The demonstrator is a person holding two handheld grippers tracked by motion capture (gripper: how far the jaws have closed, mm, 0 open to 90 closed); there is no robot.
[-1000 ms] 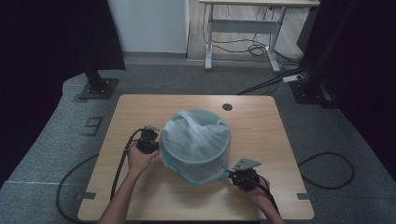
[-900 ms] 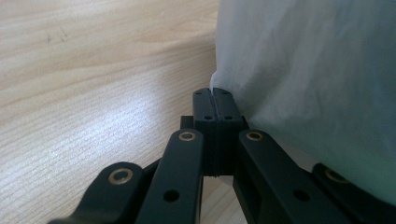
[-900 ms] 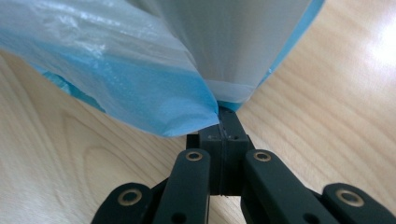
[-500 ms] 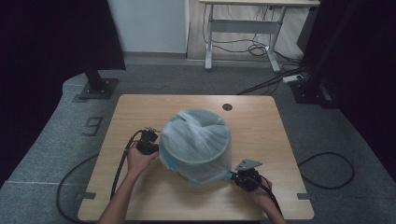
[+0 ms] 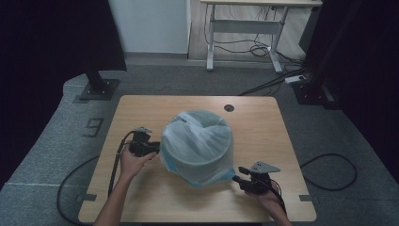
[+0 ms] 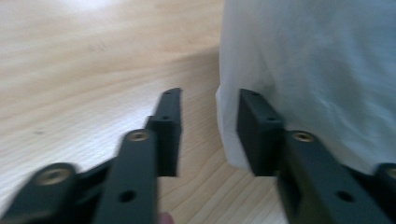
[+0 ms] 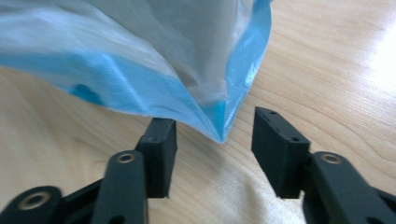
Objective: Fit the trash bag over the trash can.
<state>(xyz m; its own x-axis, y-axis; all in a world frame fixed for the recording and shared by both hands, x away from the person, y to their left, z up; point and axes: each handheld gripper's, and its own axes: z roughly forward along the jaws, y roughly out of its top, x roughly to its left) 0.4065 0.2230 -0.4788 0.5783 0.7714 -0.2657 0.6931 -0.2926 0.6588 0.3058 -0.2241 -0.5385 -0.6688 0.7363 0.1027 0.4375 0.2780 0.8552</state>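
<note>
- Carrying everything is the light wooden tabletop (image 5: 141, 197), which has a small round cable hole (image 5: 229, 108) near its far edge.
- At the middle of it stands a round bin (image 5: 200, 141), wrapped in a translucent white plastic bag (image 5: 195, 162) with a blue hem that hangs out at the near right corner.
- Left claw (image 5: 153, 149) sits at the bin's left side; its jaws have just been opening and now stand apart. In the left gripper view the white film (image 6: 327, 60) lies just beside one jaw, with bare wood in the gap.
- Right claw (image 5: 241, 178) sits by the blue corner; its jaws have also just been opening and stand apart. In the right gripper view the blue corner (image 7: 219, 126) hangs in the gap, unpressed.
</note>
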